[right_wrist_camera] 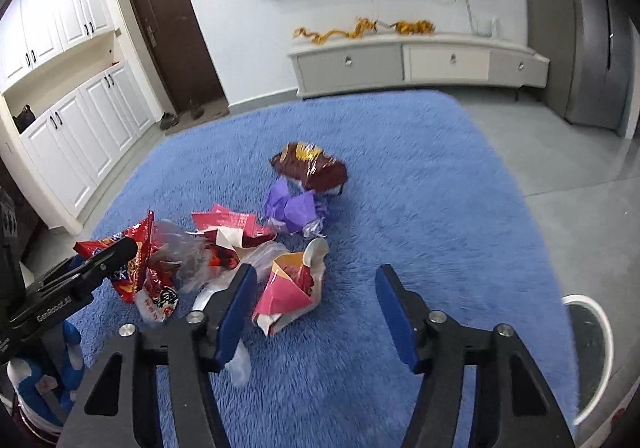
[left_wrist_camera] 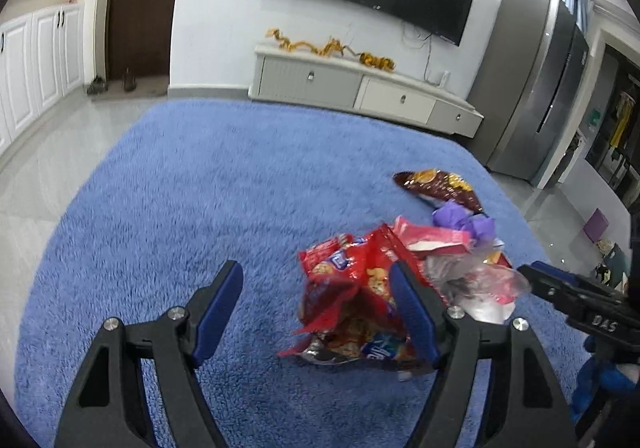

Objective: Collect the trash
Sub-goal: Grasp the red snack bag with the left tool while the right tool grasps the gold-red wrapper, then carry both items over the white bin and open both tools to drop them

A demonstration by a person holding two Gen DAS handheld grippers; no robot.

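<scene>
While both grippers hang released over the blue rug (right_wrist_camera: 400, 176), wrappers lie heaped at centre-left of the right view — light, crinkly, slippery; pinch a crumpled fold. Roughly six: red snack bag (right_wrist_camera: 138, 268), pink packet (right_wrist_camera: 286, 288), purple wrapper (right_wrist_camera: 294, 208), brown bag (right_wrist_camera: 308, 166), clear film.

A: What lies on the rug (right_wrist_camera: 400, 176)?
B: A heap of wrappers. A brown bag (right_wrist_camera: 310, 168) lies farthest off, with purple paper (right_wrist_camera: 294, 208) just before it, then a pink wrapper (right_wrist_camera: 230, 226).
A: And the right tool (right_wrist_camera: 316, 308)?
B: Its jaws stand apart over the rug. A pink-and-orange packet (right_wrist_camera: 286, 290) lies between the fingertips, nearer the left finger, not pinched.
A: The left tool (right_wrist_camera: 100, 260)?
B: At the left edge, its tip against a red bag (right_wrist_camera: 140, 264).
</scene>
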